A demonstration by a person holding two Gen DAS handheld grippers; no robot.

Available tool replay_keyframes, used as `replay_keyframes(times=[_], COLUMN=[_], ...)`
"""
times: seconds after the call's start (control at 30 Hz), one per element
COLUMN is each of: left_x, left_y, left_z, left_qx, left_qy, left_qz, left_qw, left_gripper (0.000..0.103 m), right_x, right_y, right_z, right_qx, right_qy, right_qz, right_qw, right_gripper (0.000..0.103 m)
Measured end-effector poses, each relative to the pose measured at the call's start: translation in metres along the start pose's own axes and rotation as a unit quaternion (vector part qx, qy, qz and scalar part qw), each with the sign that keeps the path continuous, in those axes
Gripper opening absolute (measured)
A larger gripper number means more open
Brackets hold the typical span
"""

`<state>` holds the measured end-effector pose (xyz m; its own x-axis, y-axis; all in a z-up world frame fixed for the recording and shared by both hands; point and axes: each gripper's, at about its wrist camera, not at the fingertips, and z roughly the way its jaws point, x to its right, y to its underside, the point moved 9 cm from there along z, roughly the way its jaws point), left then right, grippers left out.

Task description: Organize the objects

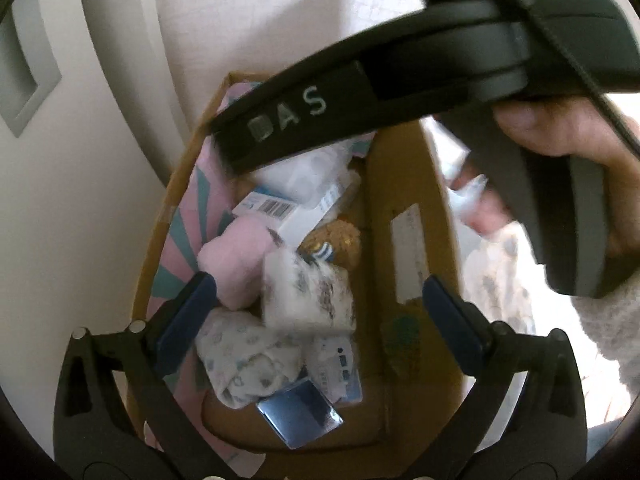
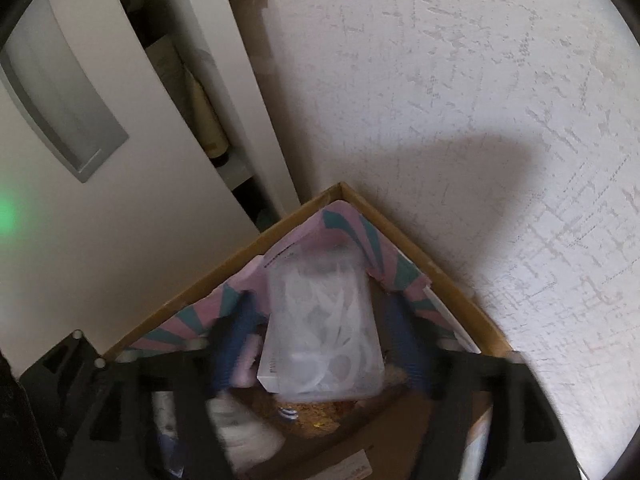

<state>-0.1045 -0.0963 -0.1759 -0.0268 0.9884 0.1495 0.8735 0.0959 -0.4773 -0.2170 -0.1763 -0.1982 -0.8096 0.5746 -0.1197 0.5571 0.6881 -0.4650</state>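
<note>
Drop step: both grippers, left [image 1: 316,312] & right [image 2: 320,344], spread over box [image 1: 404,184], clear pack [image 2: 320,336] loose; next, withdraw.

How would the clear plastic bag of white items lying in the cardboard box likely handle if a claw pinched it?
The clear plastic bag looks thin and crinkled, so it would probably flop and sag. Its glossy film may slip between the pads. The white contents look loose, so they could shift; it seems light for its size.
</note>
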Motion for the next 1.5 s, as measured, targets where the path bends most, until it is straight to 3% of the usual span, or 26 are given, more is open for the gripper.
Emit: replay_keyframes(times=[0.03, 0.3, 0.77, 0.87, 0.93, 0.97, 1.03, 1.13, 1.33, 1.5], left_x=[0.001, 0.001, 0.029, 0.042, 0.051, 0.056, 0.065, 0.049, 0.065, 0.073], left_y=[0.001, 0.007, -0.013, -0.018, -0.021, -0.023, -0.027, -0.034, -0.056, -0.072], left_z=[-0.001, 0.0, -0.032, -0.036, -0.04, -0.042, -0.047, -0.068, -0.102, -0.138], left_qx=[-0.002, -0.019, 0.016, 0.019, 0.024, 0.026, 0.03, 0.041, 0.079, 0.103], left_qy=[0.007, 0.01, 0.007, 0.013, 0.018, 0.02, 0.026, 0.03, 0.04, 0.036], left_qz=[0.0, 0.012, 0.025, 0.037, 0.046, 0.049, 0.053, 0.059, 0.067, 0.066], left_qw=[1.0, 0.9997, 0.9995, 0.9991, 0.9985, 0.9983, 0.9978, 0.9969, 0.9938, 0.9918], left_gripper=[0.103, 0.103, 0.103, 0.103, 0.103, 0.103, 0.103, 0.103, 0.103, 0.103], right_x=[0.0, 0.006, 0.006, 0.015, 0.016, 0.02, 0.037, 0.054, 0.076, 0.083], right_y=[0.0, 0.002, 0.007, 0.017, 0.007, 0.009, 0.052, 0.069, 0.104, 0.137], right_z=[0.0, 0.004, -0.041, -0.06, -0.067, -0.077, -0.122, -0.16, -0.234, -0.279], right_qx=[0.001, 0.004, 0.029, 0.038, 0.045, 0.051, 0.064, 0.091, 0.137, 0.163], right_qy=[0.002, 0.017, 0.024, 0.046, 0.064, 0.071, 0.08, 0.121, 0.154, 0.208], right_qz=[0.001, 0.031, 0.066, 0.075, 0.086, 0.098, 0.12, 0.15, 0.221, 0.258], right_qw=[1.0, 0.999, 0.997, 0.995, 0.993, 0.991, 0.988, 0.977, 0.953, 0.93], right_gripper=[0.103, 0.103, 0.103, 0.103, 0.103, 0.103, 0.103, 0.103, 0.103, 0.103])
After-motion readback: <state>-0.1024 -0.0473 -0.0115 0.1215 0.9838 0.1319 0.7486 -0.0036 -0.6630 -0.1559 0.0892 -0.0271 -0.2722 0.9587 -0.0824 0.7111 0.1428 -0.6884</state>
